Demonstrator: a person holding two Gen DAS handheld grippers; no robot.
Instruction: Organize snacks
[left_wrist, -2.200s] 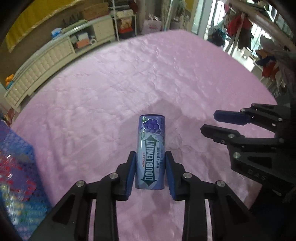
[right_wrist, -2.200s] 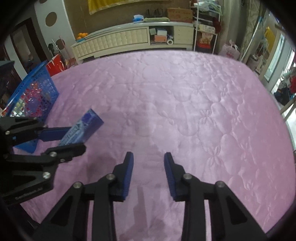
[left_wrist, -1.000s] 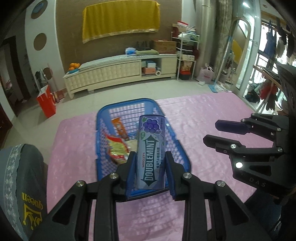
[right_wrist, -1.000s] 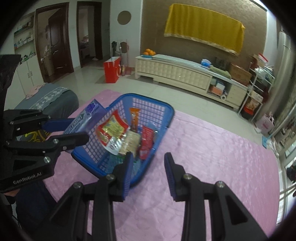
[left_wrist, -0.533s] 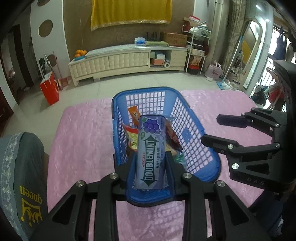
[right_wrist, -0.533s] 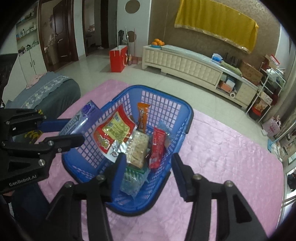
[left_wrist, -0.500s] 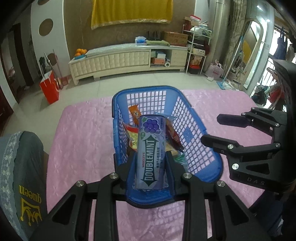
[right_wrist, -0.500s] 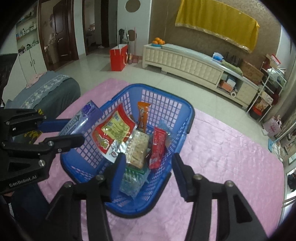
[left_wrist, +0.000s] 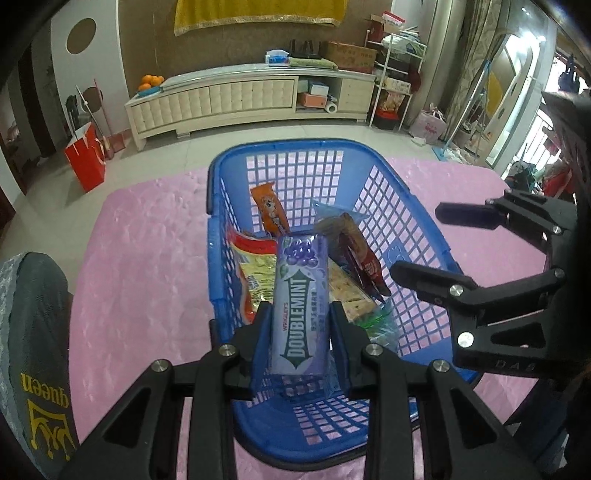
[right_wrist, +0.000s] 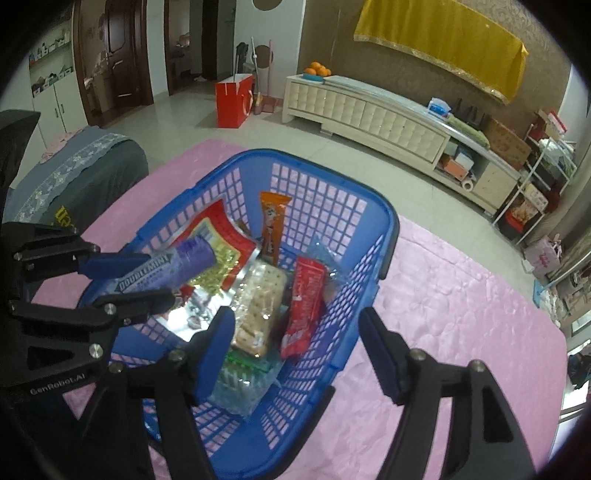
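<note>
My left gripper (left_wrist: 300, 341) is shut on a purple Doublemint gum pack (left_wrist: 300, 302) and holds it above the near end of a blue plastic basket (left_wrist: 218, 236). In the right wrist view the pack (right_wrist: 162, 271) juts over the basket's (right_wrist: 384, 236) left side. The basket holds an orange wrapper (right_wrist: 272, 225), a red and yellow bag (right_wrist: 218, 240), a cracker pack (right_wrist: 258, 302) and a red bar (right_wrist: 304, 299). My right gripper (right_wrist: 299, 349) is open and empty over the basket's near right side; it shows at the right in the left wrist view (left_wrist: 436, 243).
The basket stands on a pink quilted cover (right_wrist: 461, 302). A grey cushion (left_wrist: 33, 332) lies at the left edge. Beyond are a tiled floor, a red bag (right_wrist: 232, 99) and a long cream cabinet (right_wrist: 369, 110).
Both grippers swung from the bare pink cover to the basket and drew nearer over it. My left gripper kept hold of the gum pack. My right gripper's jaws opened wider.
</note>
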